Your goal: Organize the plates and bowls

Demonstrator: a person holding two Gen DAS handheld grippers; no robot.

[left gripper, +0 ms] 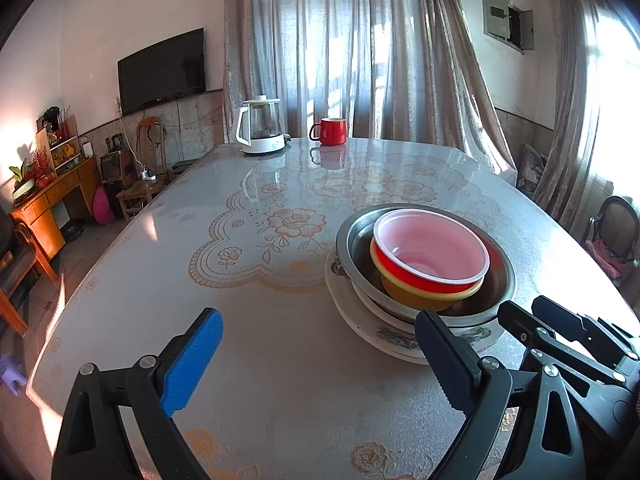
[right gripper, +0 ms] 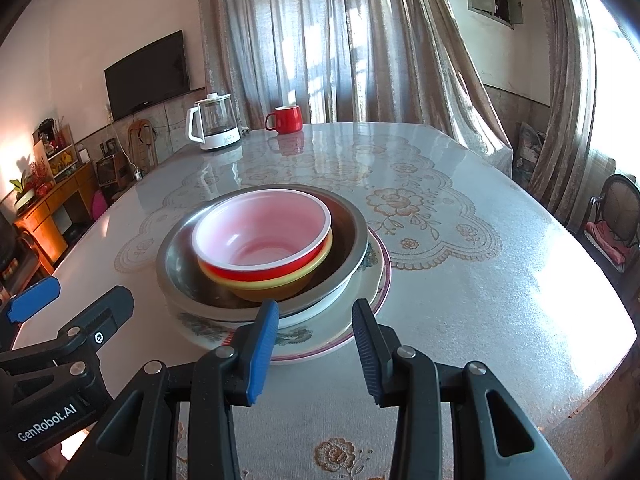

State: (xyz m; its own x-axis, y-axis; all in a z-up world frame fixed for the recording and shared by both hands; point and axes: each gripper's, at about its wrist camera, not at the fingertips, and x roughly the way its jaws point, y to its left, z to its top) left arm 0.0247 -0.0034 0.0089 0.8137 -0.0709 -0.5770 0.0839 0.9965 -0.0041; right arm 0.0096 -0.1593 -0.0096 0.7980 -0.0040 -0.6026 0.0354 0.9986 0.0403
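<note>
On the lace-patterned worktop (right gripper: 460,280) everything looks nested already: red bowl (right gripper: 260,236) in yellow bowl (right gripper: 280,286), in the steel basin (right gripper: 180,264), on the floral plates (right gripper: 320,344). My left gripper (left gripper: 320,360) and right gripper (right gripper: 316,352) both gape empty near the stack; little seems left.

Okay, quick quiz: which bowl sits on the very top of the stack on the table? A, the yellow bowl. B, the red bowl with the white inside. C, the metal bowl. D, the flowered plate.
B: the red bowl nests inside the yellow bowl, which sits in the metal bowl atop the flowered plate.
</note>
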